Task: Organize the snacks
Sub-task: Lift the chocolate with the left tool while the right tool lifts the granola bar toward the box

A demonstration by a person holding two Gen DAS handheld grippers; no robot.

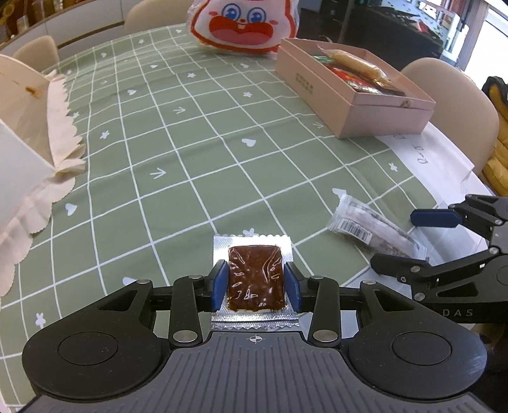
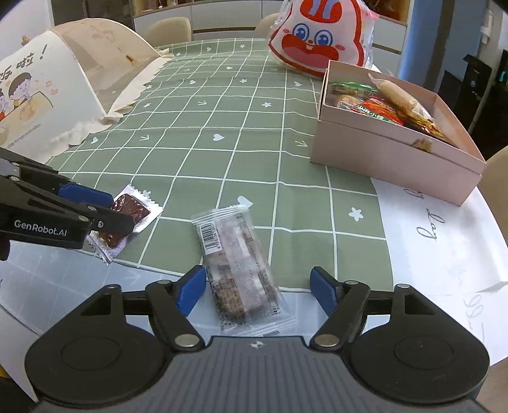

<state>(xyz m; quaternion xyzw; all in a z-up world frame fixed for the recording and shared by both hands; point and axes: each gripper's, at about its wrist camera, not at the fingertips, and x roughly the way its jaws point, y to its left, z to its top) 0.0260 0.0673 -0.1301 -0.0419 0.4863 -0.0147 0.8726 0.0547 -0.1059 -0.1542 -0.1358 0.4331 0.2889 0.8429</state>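
A brown snack square in a silver foil wrapper (image 1: 255,276) (image 2: 131,206) lies flat on the green checked tablecloth near the table's front edge. My left gripper (image 1: 256,286) (image 2: 120,211) straddles it, its blue pads close beside the brown block, and the wrapper shows no squeeze. To the right lies a clear long snack packet with a barcode (image 1: 365,228) (image 2: 241,263). My right gripper (image 2: 257,292) (image 1: 412,241) stands open around its near end, with a gap on each side. The pink open box (image 1: 349,104) (image 2: 390,159) holds several snacks at the right.
A rabbit-face bag (image 1: 244,25) (image 2: 317,38) stands behind the box. A white printed paper bag (image 1: 19,159) (image 2: 41,104) lies on its side at the left. White paper sheets (image 2: 428,222) cover the near right table edge. Beige chairs (image 1: 451,95) ring the table.
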